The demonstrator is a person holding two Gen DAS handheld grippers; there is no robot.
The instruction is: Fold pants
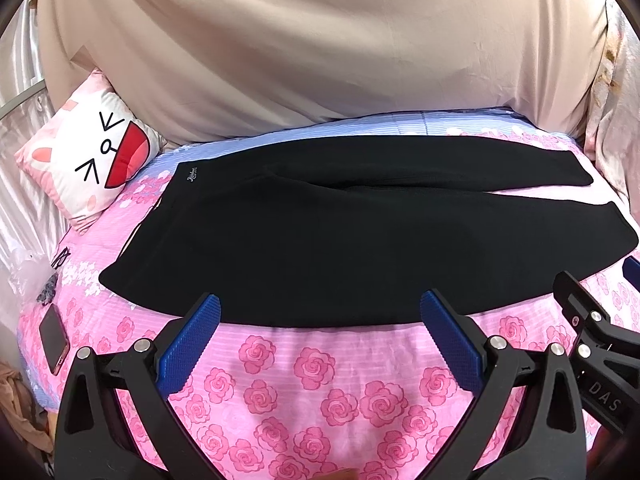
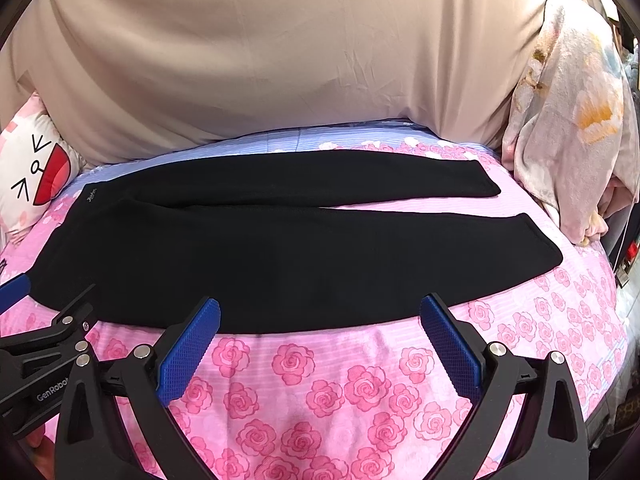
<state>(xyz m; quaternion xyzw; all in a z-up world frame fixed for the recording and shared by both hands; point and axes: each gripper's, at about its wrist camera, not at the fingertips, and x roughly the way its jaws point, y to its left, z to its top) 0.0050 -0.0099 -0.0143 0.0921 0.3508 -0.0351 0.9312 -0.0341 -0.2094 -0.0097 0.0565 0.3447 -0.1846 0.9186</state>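
Observation:
Black pants (image 1: pixel 340 236) lie flat on the pink rose bedspread (image 1: pixel 320 380), waistband to the left, both legs spread to the right with a narrow gap between them. They also show in the right wrist view (image 2: pixel 280 248). My left gripper (image 1: pixel 320 312) is open and empty, just in front of the pants' near edge. My right gripper (image 2: pixel 320 312) is open and empty, also at the near edge, further right along the near leg. The right gripper shows at the right edge of the left wrist view (image 1: pixel 600 320).
A cartoon-face pillow (image 1: pixel 92 160) lies at the back left. A beige sheet (image 1: pixel 320 40) covers the wall behind. A phone (image 1: pixel 54 338) and small items lie on the bed's left edge. A floral blanket (image 2: pixel 568 140) is heaped at the right.

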